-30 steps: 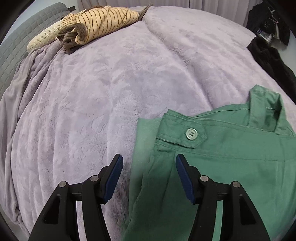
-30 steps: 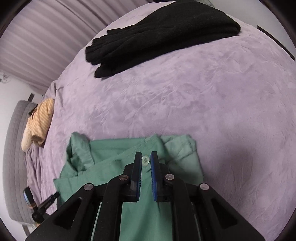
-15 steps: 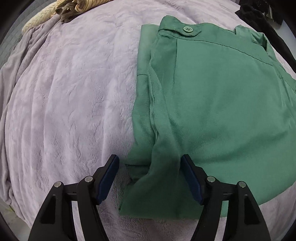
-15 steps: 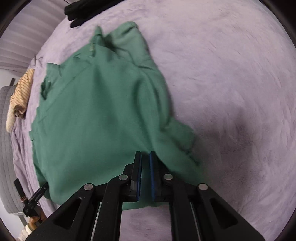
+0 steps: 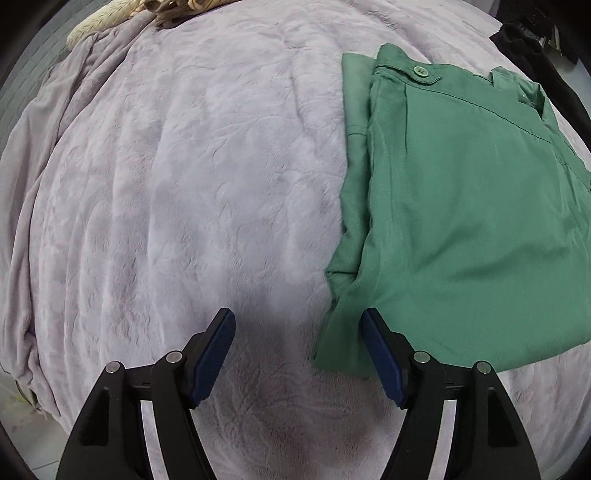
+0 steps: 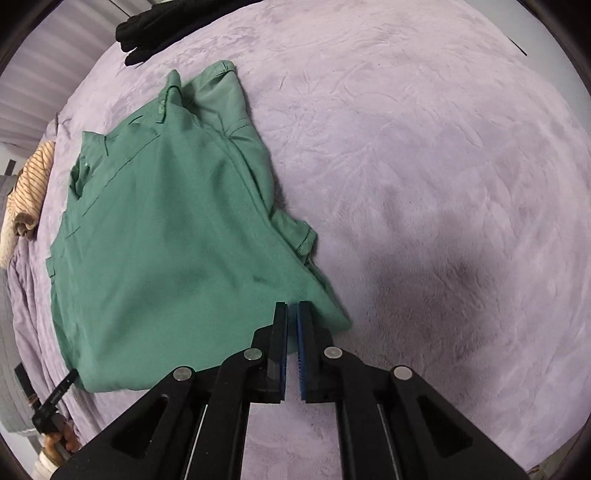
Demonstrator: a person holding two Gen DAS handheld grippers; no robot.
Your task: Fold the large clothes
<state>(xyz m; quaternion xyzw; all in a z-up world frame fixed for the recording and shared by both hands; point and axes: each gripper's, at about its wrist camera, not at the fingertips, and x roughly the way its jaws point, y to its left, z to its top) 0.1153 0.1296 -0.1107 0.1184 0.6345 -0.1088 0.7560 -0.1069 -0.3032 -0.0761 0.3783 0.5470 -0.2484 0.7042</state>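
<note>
Green trousers (image 5: 461,206) lie folded flat on the lilac bedspread (image 5: 184,184), waistband button (image 5: 419,70) at the far end. My left gripper (image 5: 297,321) hangs open over the bedspread; the garment's near left corner lies under the gap beside the right finger (image 5: 373,332), untouched. In the right wrist view the trousers (image 6: 166,240) fill the left half. My right gripper (image 6: 293,306) stands over their near right corner, jaws opening with a narrow slit between the pads; the cloth lies slack below. The left gripper (image 6: 48,398) shows at the lower left.
A black garment (image 6: 155,26) lies at the far side of the bed. A striped beige garment (image 6: 29,184) sits by the grey quilted headboard (image 5: 22,85). Bare bedspread spreads to the right of the trousers (image 6: 424,184). A hand (image 6: 59,443) holds the left gripper.
Both grippers drew back from the waistband to the trousers' near edge. The left gripper then shifted left off the corner. The right jaws, shut before, have parted slightly.
</note>
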